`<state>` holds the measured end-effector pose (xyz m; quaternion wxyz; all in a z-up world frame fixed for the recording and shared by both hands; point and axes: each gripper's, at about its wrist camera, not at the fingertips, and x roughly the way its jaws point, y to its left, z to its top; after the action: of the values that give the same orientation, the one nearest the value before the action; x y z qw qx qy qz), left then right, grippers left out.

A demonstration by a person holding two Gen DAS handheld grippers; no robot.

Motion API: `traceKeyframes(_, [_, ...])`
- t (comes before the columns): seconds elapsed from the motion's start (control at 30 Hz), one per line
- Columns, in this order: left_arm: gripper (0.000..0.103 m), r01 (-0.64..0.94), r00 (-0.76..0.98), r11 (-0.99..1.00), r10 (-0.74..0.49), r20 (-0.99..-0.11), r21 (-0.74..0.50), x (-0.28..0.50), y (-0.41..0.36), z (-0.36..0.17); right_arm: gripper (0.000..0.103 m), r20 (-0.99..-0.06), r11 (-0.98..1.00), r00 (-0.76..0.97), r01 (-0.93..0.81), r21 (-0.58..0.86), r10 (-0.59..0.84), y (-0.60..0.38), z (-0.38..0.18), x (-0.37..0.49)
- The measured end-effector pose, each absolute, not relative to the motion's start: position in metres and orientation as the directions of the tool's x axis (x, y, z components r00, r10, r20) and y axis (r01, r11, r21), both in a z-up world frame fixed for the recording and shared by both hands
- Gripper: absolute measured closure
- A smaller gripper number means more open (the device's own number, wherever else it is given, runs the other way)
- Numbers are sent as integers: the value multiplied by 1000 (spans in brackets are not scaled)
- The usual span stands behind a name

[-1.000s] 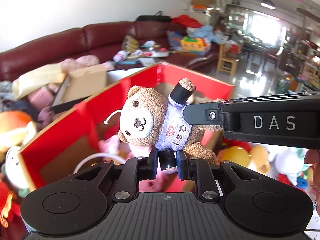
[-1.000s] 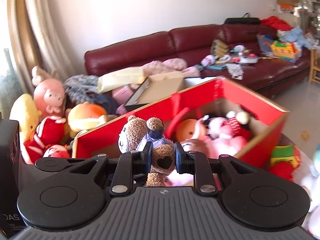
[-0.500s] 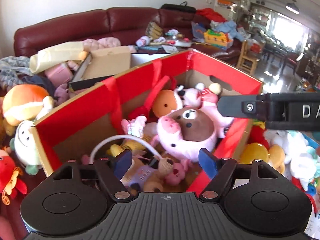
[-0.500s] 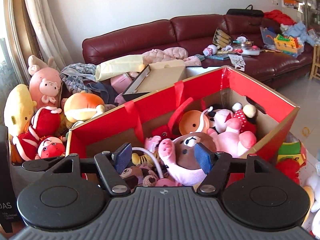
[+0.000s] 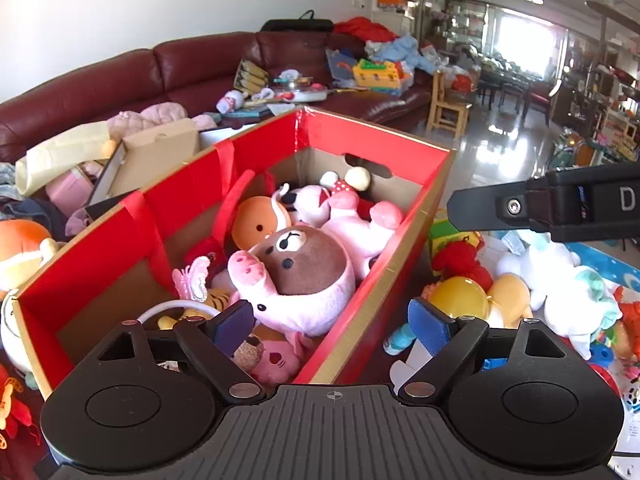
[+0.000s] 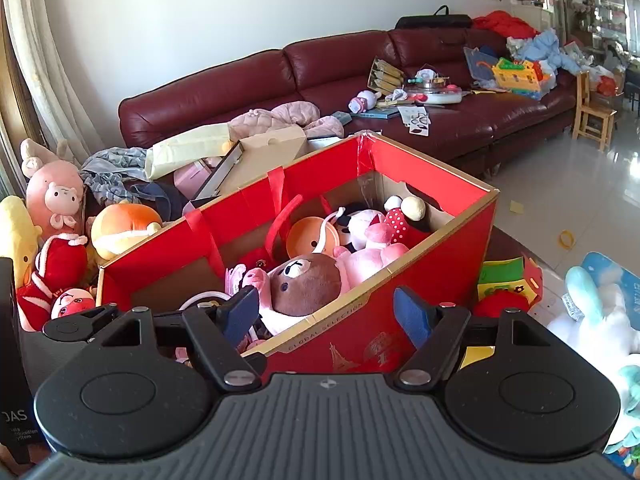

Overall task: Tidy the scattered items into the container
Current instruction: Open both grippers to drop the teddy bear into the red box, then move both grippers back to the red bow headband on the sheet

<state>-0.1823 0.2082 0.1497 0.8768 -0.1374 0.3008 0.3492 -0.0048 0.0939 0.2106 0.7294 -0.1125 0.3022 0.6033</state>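
A red cardboard box (image 5: 380, 136) (image 6: 432, 168) holds several plush toys, topmost a pink plush with a brown bear face (image 5: 308, 276) (image 6: 304, 284). A bit of the small brown teddy (image 5: 246, 354) shows low in the box under my left finger. My left gripper (image 5: 332, 320) hangs over the box's near wall, its jaws opening with nothing between the pads. My right gripper (image 6: 326, 310) stands just outside the same wall, jaws also opening and holding nothing. Its black body (image 5: 580, 208) crosses the right of the left wrist view.
Loose plush toys lie on the floor right of the box: a yellow one (image 5: 460, 300), a white one (image 5: 560, 280) (image 6: 600, 312). More are piled to the left (image 6: 124, 228). A cluttered dark red sofa (image 6: 320, 64) and an open cardboard box (image 6: 264, 156) stand behind. A wooden chair (image 5: 446, 110) stands far right.
Both grippers were shut on the small teddy above the box. Both have opened wide, the teddy has dropped into the box, and both grippers have drawn back toward the box's near wall.
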Motion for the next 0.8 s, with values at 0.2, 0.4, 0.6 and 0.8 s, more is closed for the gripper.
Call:
traceKeyframes(0.2, [10,-696,579,718,547,-604,-17,-183,205,156,24,-568,235,81,-951,203,819,90,212,-6])
traceKeyframes(0.4, [9,-648,616,762,528,-585,6,-168,191,159,23,-565,274,125,-943,187,816,75,211,7])
traceKeyframes(0.6, [9,-544,659,839,444,-607,23,-142,165,149,23,-586,376,213,-911,171,782,46,198,34])
traceKeyframes(0.8, [9,-411,664,911,319,-677,27,-108,132,120,23,-634,537,302,-816,214,712,-5,165,73])
